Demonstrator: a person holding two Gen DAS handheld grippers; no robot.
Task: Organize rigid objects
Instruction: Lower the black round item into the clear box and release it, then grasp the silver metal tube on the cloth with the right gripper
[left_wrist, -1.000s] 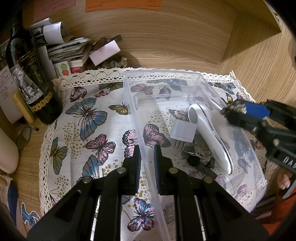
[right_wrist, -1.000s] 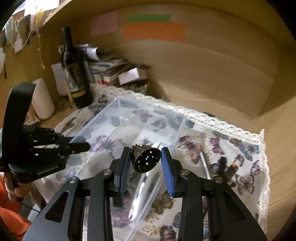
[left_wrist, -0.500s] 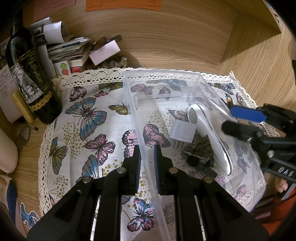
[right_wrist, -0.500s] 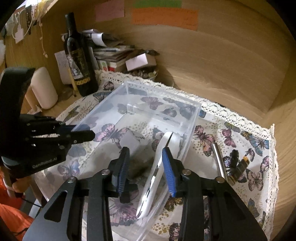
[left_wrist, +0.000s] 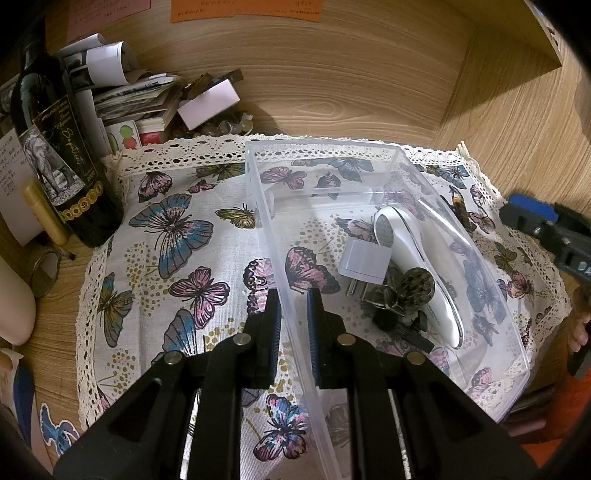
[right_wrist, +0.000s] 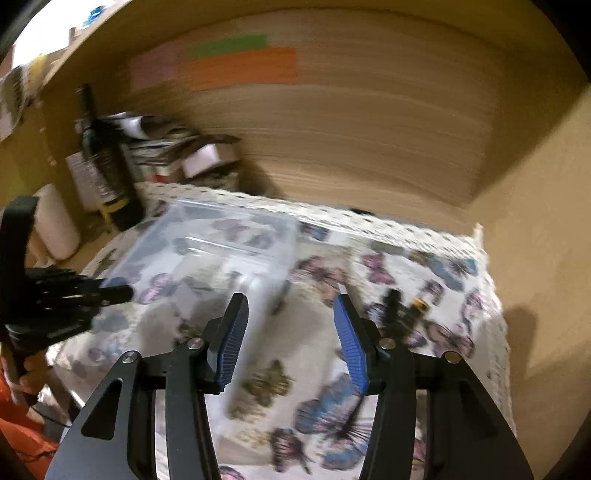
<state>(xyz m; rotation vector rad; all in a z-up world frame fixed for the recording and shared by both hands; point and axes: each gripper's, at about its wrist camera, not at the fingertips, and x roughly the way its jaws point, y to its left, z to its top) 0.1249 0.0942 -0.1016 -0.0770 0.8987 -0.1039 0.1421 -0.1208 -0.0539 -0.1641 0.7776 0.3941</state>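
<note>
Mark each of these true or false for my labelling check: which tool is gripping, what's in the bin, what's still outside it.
1. The left gripper clamps the clear bin wall. True.
2. The right gripper holds a round metal piece. False: its jaws, just opening, are empty.
3. A white plug adapter lies inside the bin. True.
4. The wine bottle stands inside the bin. False: it stands beside the butterfly cloth.
</note>
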